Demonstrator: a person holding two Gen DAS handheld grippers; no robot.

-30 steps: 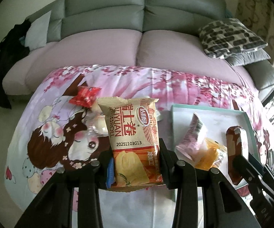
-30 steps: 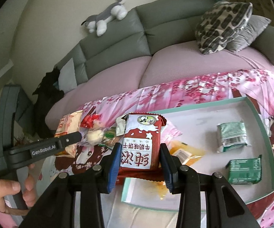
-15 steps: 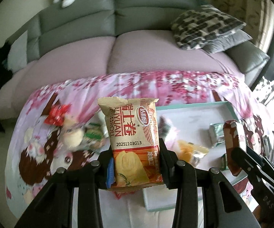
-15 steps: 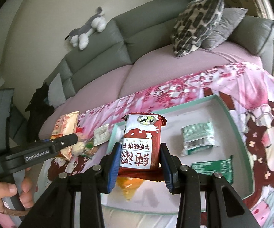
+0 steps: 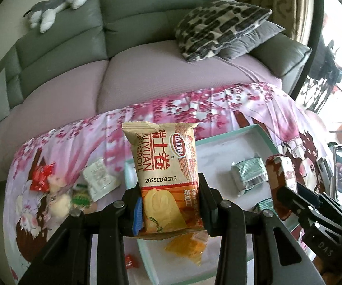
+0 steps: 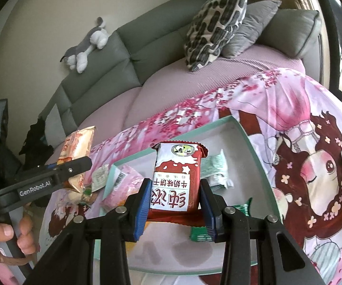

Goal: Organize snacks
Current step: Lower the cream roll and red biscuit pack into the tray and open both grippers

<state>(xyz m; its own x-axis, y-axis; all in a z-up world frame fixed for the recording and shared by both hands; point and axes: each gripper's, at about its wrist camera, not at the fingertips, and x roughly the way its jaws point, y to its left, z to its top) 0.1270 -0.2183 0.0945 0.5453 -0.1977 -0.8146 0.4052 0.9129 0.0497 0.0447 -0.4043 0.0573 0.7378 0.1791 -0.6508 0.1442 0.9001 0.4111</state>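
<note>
The left gripper [image 5: 169, 210] is clamped on a tan egg-roll packet [image 5: 164, 171], held upright above the near left corner of the tray [image 5: 232, 142]. The right gripper [image 6: 174, 204] is clamped on a red biscuit packet [image 6: 177, 178] over the tray's middle. Green packets [image 6: 214, 171] and a pink one [image 6: 123, 184] lie in the tray; loose candies [image 5: 59, 194] sit on the floral cloth [image 5: 76, 142] left of it.

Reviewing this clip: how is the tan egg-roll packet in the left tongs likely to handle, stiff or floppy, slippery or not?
The tan egg-roll packet stands upright above the left tongs without drooping, so it is probably puffed and fairly stiff. Its glossy film may be slippery. Pinched only near its bottom, it seems light, though its contents may crush.
</note>
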